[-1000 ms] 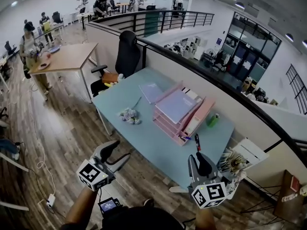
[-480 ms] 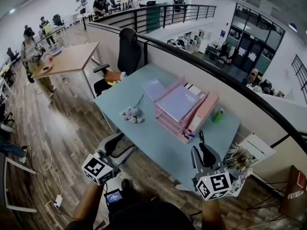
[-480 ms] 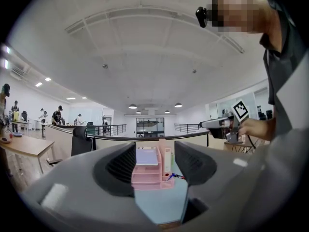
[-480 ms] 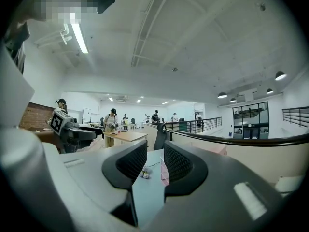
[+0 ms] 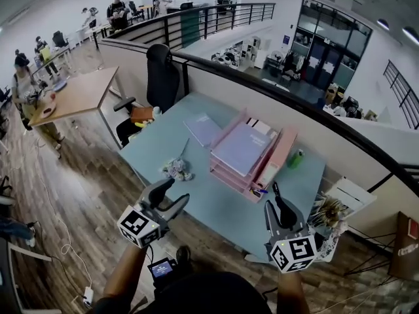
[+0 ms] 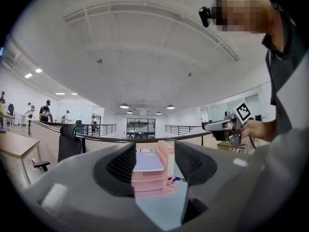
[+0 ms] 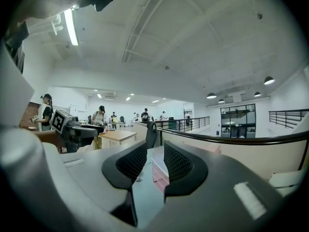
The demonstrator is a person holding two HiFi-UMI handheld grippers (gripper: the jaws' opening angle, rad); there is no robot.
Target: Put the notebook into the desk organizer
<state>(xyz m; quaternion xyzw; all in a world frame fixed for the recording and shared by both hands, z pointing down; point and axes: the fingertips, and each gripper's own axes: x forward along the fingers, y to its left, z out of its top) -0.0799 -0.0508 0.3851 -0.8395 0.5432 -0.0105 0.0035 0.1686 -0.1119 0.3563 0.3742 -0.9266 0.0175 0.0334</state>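
My left tongs (image 5: 172,193) are released. In the left gripper view the jaws stand wide apart with nothing between them, and the gap frames the pink organizer (image 6: 155,181). My right tongs (image 5: 279,199) are released too: their jaws show only a narrow gap in the right gripper view, and nothing sits in it. Both point level toward the table (image 5: 216,209). The left tips hang at its near edge, and the right tips are over its near side, close to some pens (image 5: 257,190) lying at the organizer's foot.

The notebook (image 5: 202,128) lies flat on the table, just beside the organizer on its far-left side. It is outside the trays and well apart from both tongs. A second notebook (image 5: 240,148), also lavender, lies on the organizer's top tray.

Between the left tongs and the organizer there is a small crumpled grey-white thing (image 5: 177,169); I cannot tell what it is. A green bottle (image 5: 296,158) stands by the organizer's right end.

Past the table a black chair (image 5: 160,70) stands against a low wall with a dark railing (image 5: 262,87). Further left is a wooden desk (image 5: 75,95), with people around it and beyond.
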